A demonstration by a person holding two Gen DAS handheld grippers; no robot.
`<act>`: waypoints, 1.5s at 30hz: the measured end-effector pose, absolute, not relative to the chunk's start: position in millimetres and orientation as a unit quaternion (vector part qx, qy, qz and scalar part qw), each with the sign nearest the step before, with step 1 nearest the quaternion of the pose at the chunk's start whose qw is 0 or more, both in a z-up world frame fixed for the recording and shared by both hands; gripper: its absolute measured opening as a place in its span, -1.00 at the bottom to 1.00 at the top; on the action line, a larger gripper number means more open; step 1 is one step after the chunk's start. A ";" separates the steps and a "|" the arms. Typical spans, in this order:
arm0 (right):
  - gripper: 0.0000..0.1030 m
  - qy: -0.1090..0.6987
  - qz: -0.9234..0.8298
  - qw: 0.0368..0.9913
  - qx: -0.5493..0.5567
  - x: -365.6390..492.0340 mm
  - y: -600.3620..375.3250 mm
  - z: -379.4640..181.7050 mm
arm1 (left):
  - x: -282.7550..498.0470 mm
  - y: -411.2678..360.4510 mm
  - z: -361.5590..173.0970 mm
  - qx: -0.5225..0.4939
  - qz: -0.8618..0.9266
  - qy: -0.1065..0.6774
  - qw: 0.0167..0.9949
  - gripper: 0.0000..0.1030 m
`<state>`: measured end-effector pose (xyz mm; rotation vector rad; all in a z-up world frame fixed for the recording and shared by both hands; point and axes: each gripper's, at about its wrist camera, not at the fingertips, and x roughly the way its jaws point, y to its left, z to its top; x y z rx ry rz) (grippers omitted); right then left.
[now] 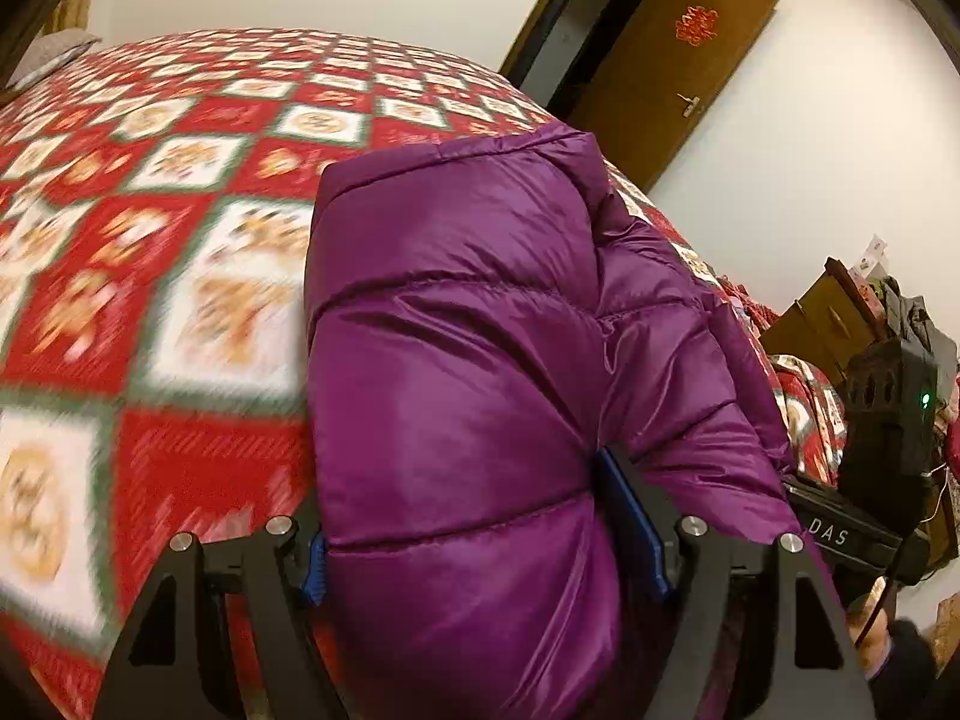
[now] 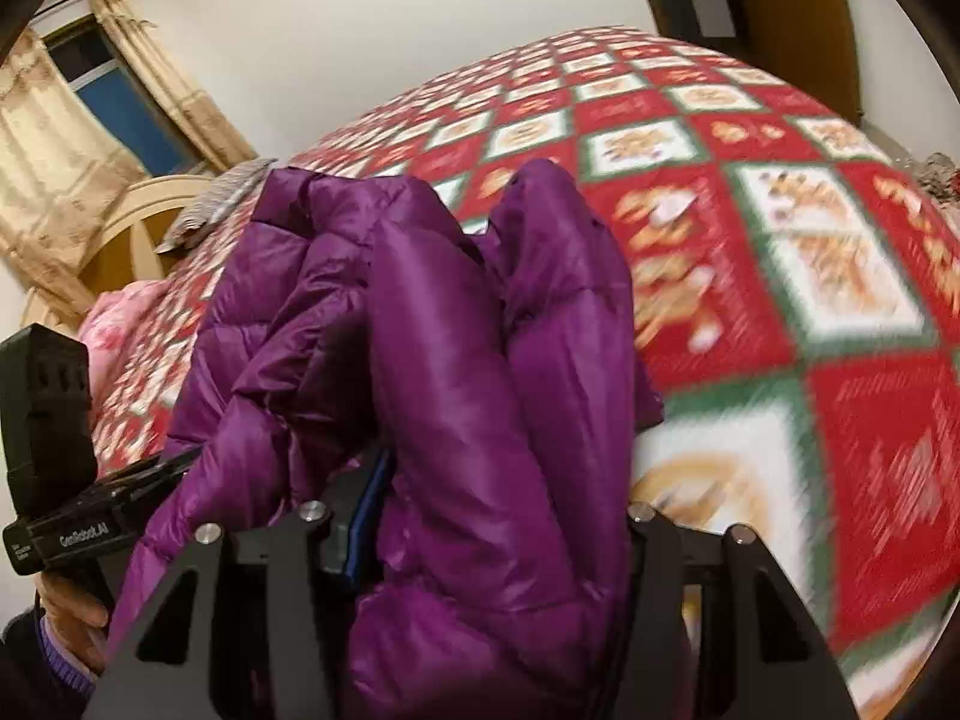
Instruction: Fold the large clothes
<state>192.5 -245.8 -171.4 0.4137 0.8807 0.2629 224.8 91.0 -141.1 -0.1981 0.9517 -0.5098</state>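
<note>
Both jaws stand fairly wide yet packed with purple down jacket (image 1: pixel 480 360): the left gripper (image 1: pixel 489 546) pinches a quilted panel at lower centre, and the right gripper (image 2: pixel 492 516) clamps a bunched fold. The jacket hangs above the red patterned bedspread (image 1: pixel 180 276). The slick, puffy fabric could slip free, I judge, spoiling the fold. No containers show.

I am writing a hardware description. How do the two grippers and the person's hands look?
Both grippers are black, with triangular cut-out frames, silver bolts and blue pads on the jaws. The left gripper and right gripper match. The other unit's body shows white lettering, a green light and a thin cable. The hand is bare, with a purple cuff under a dark sleeve.
</note>
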 end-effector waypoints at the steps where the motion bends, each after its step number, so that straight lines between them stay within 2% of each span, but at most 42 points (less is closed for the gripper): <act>1: 0.12 0.419 0.131 0.875 0.201 187.8 -240.2 -172.1 | 221.4 98.7 -140.9 -0.096 -0.237 0.454 0.853 0.46; 6: 0.13 0.406 0.137 0.880 0.206 179.7 -219.6 -175.0 | 221.0 105.2 -136.1 -0.079 -0.210 0.461 0.858 0.56; 8: 0.14 0.407 0.133 0.880 0.207 182.6 -220.8 -174.6 | 224.4 105.3 -139.9 -0.087 -0.202 0.462 0.859 0.73; 11: 0.21 0.420 0.134 0.874 0.204 188.0 -224.9 -172.3 | 232.3 111.4 -149.5 -0.109 -0.199 0.473 0.851 0.86; 17: 0.59 0.429 0.136 0.878 0.163 196.3 -231.6 -170.9 | 237.3 109.5 -153.4 -0.094 -0.213 0.461 0.857 0.87; 20: 0.66 0.414 0.136 0.884 0.169 193.6 -229.1 -176.5 | 242.4 110.4 -155.9 -0.098 -0.218 0.460 0.855 0.87; 28: 0.65 0.421 0.132 0.882 0.166 190.6 -220.1 -174.6 | 237.9 108.4 -154.7 -0.090 -0.213 0.458 0.858 0.82; 29: 0.60 0.424 0.131 0.880 0.168 190.8 -219.2 -174.4 | 238.2 108.4 -154.2 -0.092 -0.218 0.458 0.857 0.66; 34: 0.26 0.436 0.136 0.869 0.192 186.1 -210.9 -171.2 | 225.2 105.1 -146.4 -0.081 -0.226 0.448 0.861 0.35; 45: -0.24 0.431 0.152 0.865 0.208 146.5 -173.4 -163.6 | 185.0 127.8 -125.8 -0.073 -0.211 0.444 0.868 0.07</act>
